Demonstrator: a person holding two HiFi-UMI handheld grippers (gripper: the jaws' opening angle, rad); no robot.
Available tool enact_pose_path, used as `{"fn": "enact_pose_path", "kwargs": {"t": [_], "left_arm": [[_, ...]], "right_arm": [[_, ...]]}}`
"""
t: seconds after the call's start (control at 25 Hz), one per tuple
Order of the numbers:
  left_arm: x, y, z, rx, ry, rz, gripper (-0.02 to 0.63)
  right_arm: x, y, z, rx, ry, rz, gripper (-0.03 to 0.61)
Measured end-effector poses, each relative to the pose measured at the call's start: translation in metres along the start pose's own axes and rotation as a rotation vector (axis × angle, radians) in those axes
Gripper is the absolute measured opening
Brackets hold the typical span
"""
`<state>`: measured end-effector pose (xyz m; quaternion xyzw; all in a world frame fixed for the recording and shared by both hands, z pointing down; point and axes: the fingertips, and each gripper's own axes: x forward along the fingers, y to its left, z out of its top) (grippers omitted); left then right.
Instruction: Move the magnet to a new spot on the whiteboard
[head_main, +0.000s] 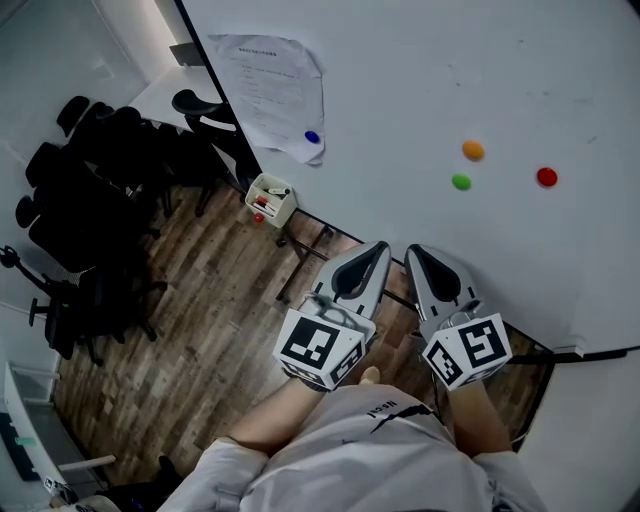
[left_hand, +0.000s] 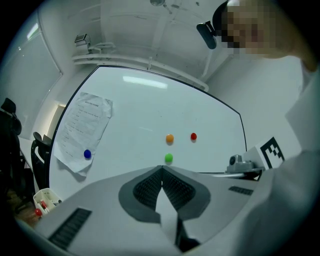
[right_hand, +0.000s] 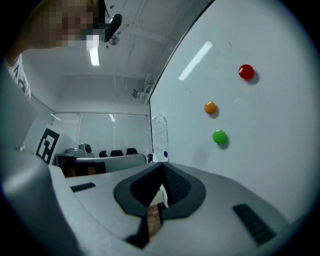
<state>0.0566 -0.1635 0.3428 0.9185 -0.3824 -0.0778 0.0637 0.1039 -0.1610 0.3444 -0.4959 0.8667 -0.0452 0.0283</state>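
Shut on nothing — left gripper (head_main: 378, 246) and right gripper (head_main: 413, 250) alike. Point at whiteboard (head_main: 420, 80), green magnet (head_main: 461, 182) at one o'clock.

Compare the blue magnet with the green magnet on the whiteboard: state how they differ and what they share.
The blue magnet sits on a sheet of paper, near its lower corner. The green magnet sits on bare whiteboard. The blue magnet stands alone near the board's left edge, while the green magnet has an orange magnet and a red magnet close by. Both are small round magnets stuck to the board.
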Motion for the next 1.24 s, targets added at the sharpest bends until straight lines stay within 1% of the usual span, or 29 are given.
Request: {"fn": "enact_pose_path", "kwargs": {"t": [0.64,1.24], "left_arm": [[0.0057,-0.0024,0.0040,0.013,0.001,-0.013,0.014],[0.0056,-0.0043,0.0050,0.013,0.000,-0.023,0.014]], "right_arm": [[0.0021,-0.0003,0.0019,-0.009,0.005,0.004,0.014],[-0.0014,-0.0022,0.0042,-0.018,0.005,-0.018,0.014]]}}
